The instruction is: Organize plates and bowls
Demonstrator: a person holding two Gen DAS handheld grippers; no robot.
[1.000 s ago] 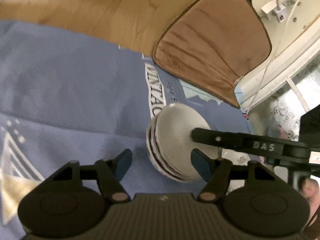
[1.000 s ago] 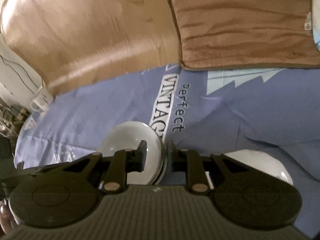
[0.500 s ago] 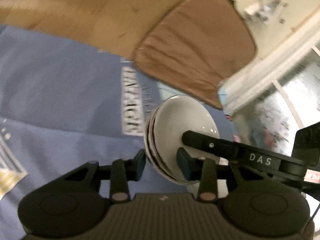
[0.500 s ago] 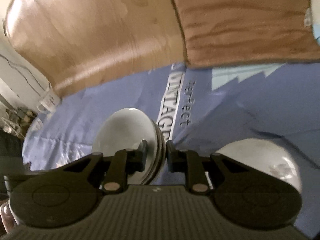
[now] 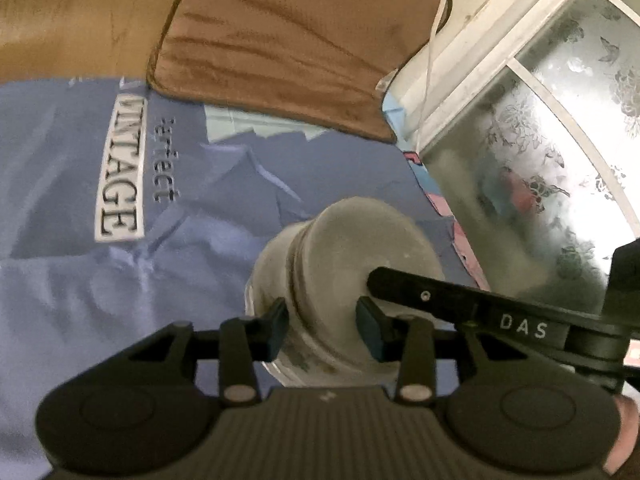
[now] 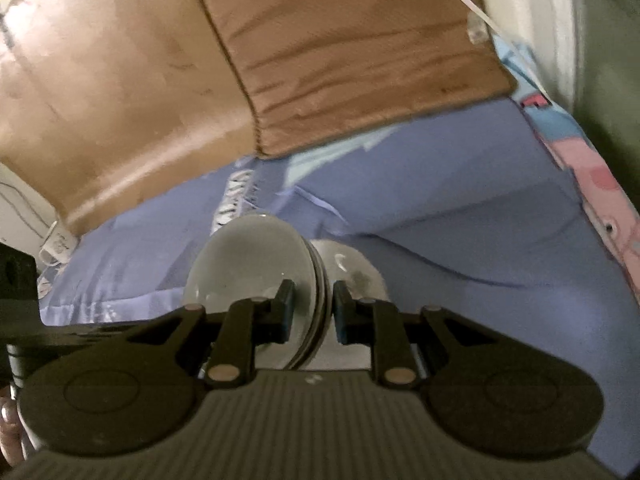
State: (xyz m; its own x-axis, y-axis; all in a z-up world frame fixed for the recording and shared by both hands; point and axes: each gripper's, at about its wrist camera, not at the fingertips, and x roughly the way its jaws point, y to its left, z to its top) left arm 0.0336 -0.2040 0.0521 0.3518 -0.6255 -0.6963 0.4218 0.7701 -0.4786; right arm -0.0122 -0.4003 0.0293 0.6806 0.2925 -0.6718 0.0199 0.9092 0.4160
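Note:
A stack of shallow white bowls (image 5: 360, 240) stands on edge above the blue cloth (image 5: 200, 240). My right gripper (image 6: 313, 310) is shut on the rim of the stack (image 6: 248, 264), one pad inside the top bowl and one behind, its jaws opening slightly. One of its fingers (image 5: 440, 292) reaches across the bowl's face in the left wrist view. My left gripper (image 5: 322, 326) straddles the stack's lower edge, jaws opening, pads not clearly pressing. Just behind the stack lies another white bowl (image 6: 356, 272); I cannot tell whether they touch.
A brown mat (image 5: 280, 40) lies beyond the cloth on the wooden floor (image 6: 100, 80). A frosted glass door (image 5: 540, 160) and a white cable (image 5: 434, 40) stand close on the right. Pink-patterned fabric (image 6: 600, 176) edges the cloth. A power strip (image 6: 56, 246) sits far left.
Both grippers have carried the stack to the right, toward the glass door and the other white bowl. The left jaws narrowed around the stack's edge, then widened a little.

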